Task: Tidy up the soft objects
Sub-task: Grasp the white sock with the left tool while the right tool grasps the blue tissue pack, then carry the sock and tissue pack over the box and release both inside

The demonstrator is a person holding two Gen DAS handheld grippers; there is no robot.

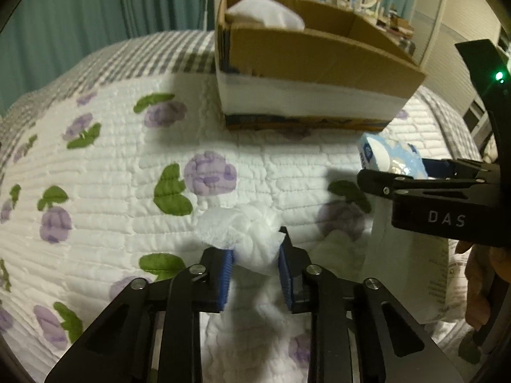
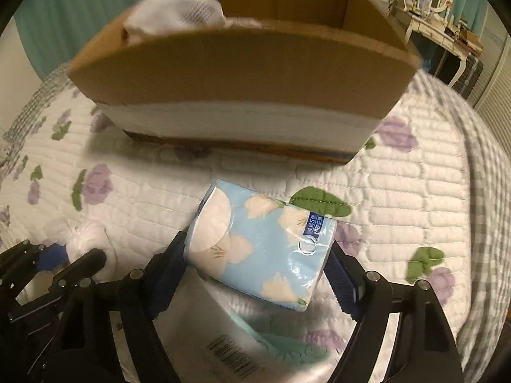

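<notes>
both grippers, left (image 1: 255, 255) pinching white cloth (image 1: 252, 233), right (image 2: 258, 274) clamping tissue pack (image 2: 255, 249), risk slippage before the box (image 2: 242, 73).

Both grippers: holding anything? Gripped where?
Left gripper pinches a white soft cloth bundle around its narrow middle. Right gripper clamps a blue floral tissue pack across its two short ends, lifted above the quilt.
</notes>
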